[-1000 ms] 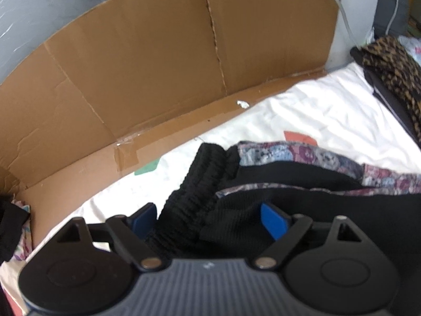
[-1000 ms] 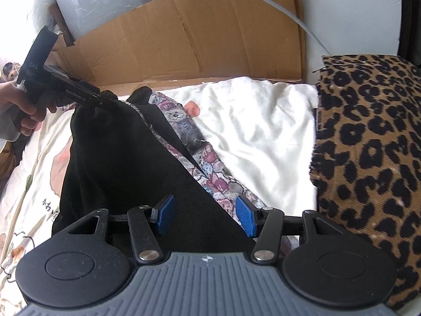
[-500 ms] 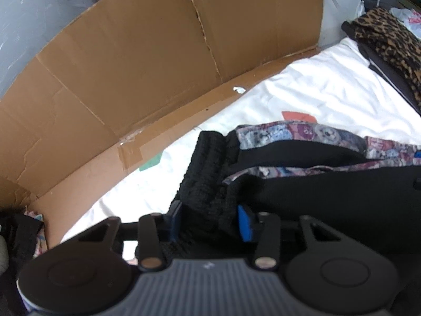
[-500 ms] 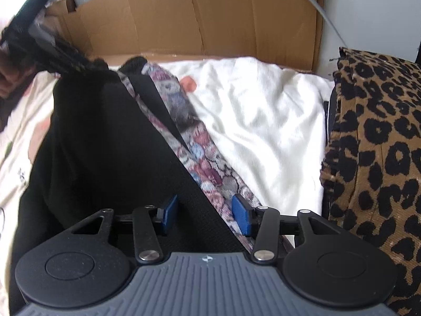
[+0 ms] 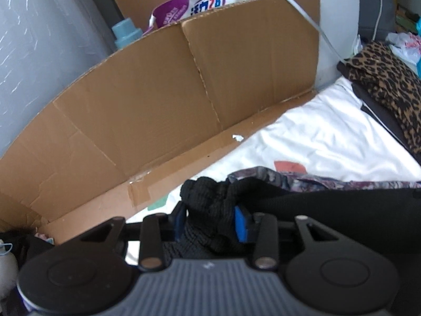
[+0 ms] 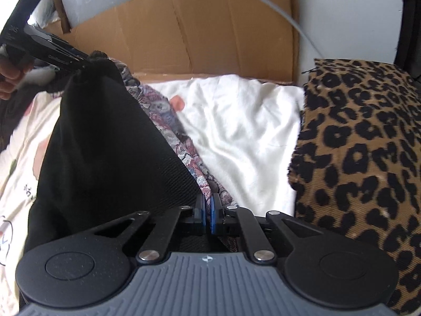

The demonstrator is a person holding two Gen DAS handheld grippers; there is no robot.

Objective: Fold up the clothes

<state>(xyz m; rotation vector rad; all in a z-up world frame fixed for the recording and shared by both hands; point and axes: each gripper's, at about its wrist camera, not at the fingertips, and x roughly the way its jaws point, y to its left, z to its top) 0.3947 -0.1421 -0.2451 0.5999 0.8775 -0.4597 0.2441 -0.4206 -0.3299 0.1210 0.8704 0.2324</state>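
Two handheld grippers work on one black garment (image 6: 105,142) with a patterned lining, spread over one white bed sheet (image 6: 244,131). At far left of the right wrist view, a person's hand (image 6: 8,79) holds the left gripper (image 5: 209,220), lifting the garment's ribbed black waistband (image 5: 210,202); its blue pads (image 5: 240,223) have just been closing and now pinch that bunched band between them. From there the black cloth slopes down and rightward to the right gripper (image 6: 208,210), whose jaws have just snapped together, pads pressed almost flat on the garment's near edge where black cloth meets the patterned lining (image 6: 184,147). Behind stands one brown cardboard sheet (image 6: 210,26). At far right lies one leopard-print fabric (image 6: 363,144), beside the sheet.
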